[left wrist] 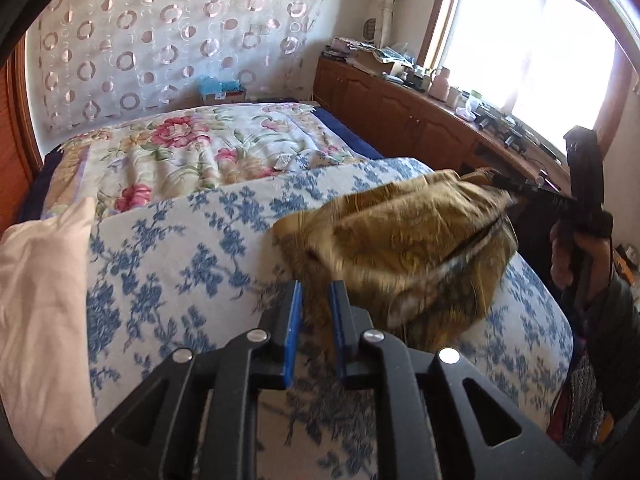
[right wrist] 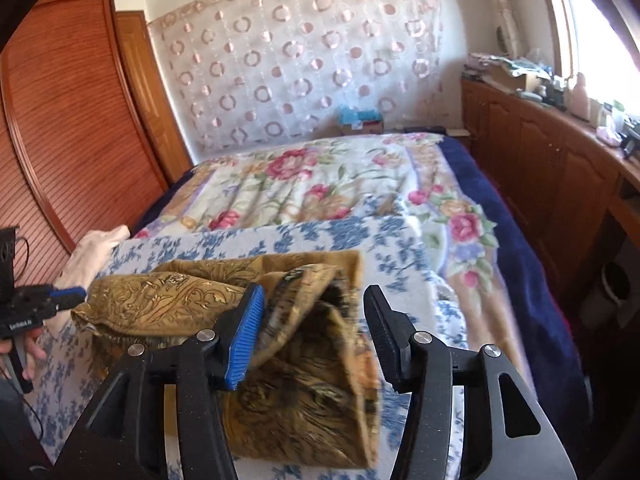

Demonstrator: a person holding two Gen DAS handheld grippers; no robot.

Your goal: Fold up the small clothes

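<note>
A small gold-brown patterned garment lies bunched on the blue-and-white floral blanket. My left gripper sits just left of it, jaws a narrow gap apart and holding nothing. In the right wrist view the garment lies partly folded over itself. My right gripper is open, its jaws wide on either side of the raised fold, gripping nothing. The left gripper shows at the garment's left end. The right gripper shows at the garment's far right end in the left wrist view.
A white cloth lies at the blanket's left. A pink floral bedspread covers the far bed. A wooden cabinet with clutter runs under the window on the right. A wooden wardrobe stands left.
</note>
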